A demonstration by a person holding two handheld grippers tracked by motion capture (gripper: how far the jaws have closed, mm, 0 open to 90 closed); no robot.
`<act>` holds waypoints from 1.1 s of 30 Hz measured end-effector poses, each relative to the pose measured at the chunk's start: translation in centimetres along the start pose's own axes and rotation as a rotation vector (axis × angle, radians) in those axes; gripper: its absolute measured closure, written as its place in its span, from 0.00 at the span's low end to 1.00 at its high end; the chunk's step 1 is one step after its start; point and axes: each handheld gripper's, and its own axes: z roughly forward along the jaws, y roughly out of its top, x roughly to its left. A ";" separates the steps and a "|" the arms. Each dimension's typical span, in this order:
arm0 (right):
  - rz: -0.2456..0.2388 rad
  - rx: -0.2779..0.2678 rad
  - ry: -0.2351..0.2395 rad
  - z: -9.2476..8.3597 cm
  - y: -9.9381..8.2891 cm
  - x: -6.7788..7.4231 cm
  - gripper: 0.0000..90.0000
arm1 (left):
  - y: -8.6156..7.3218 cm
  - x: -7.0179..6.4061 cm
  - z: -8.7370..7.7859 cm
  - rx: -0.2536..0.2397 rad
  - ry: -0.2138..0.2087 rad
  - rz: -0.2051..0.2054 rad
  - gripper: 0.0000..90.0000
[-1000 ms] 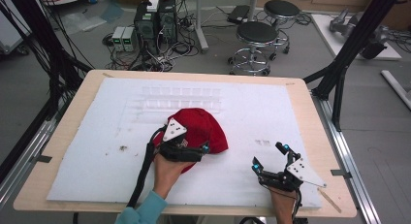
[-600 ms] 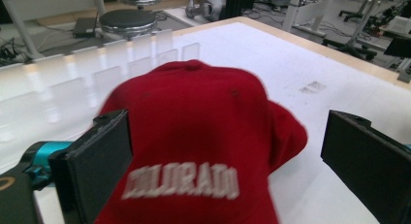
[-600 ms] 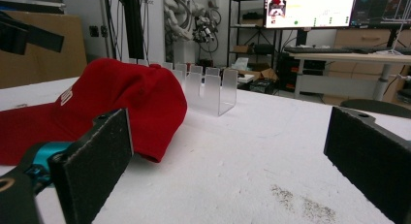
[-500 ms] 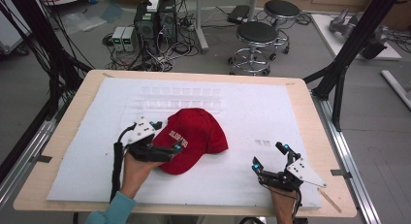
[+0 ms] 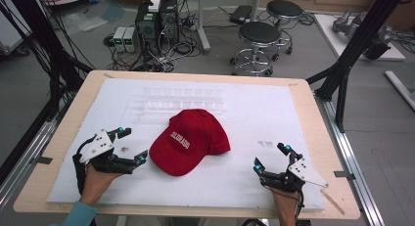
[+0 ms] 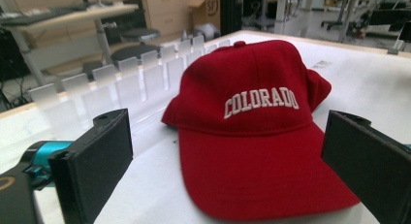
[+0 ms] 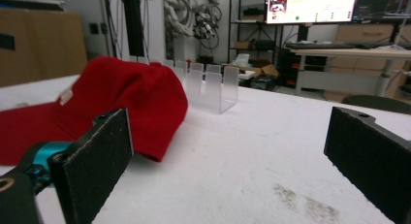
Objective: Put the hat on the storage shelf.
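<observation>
A red cap (image 5: 190,140) with white "COLORADO" lettering lies on the white mat near the table's middle, brim toward the front. In the left gripper view the cap (image 6: 257,122) sits just ahead of the jaws, brim nearest. My left gripper (image 5: 131,145) rests left of the cap, open and holding nothing, apart from the brim. My right gripper (image 5: 272,156) sits at the front right, open and holding nothing, well clear of the cap (image 7: 121,105), which shows at the left of its view.
A clear acrylic slotted rack (image 5: 183,98) stands behind the cap on the white mat (image 5: 274,113). Small dark specks (image 5: 124,148) lie by the left gripper. A wooden stick (image 5: 335,201) lies at the table's front right corner. Stools and computer gear stand beyond the far edge.
My left gripper let go of the cap and drew back to the left and toward the front. The cap now lies free on the mat. The right gripper has stayed put.
</observation>
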 end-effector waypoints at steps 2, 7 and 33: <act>-0.011 -0.001 0.005 0.4 0.7 0.3 0.02 | -0.7 0.3 -0.6 -0.008 -0.003 -0.004 0.05; -0.013 0.015 0.031 1.1 2.1 1.0 0.03 | -2.0 1.0 -1.6 -0.009 0.007 -0.012 0.05; -0.020 0.356 0.266 13.2 7.3 6.3 0.02 | -3.8 2.1 -2.3 -0.071 0.028 -0.061 0.05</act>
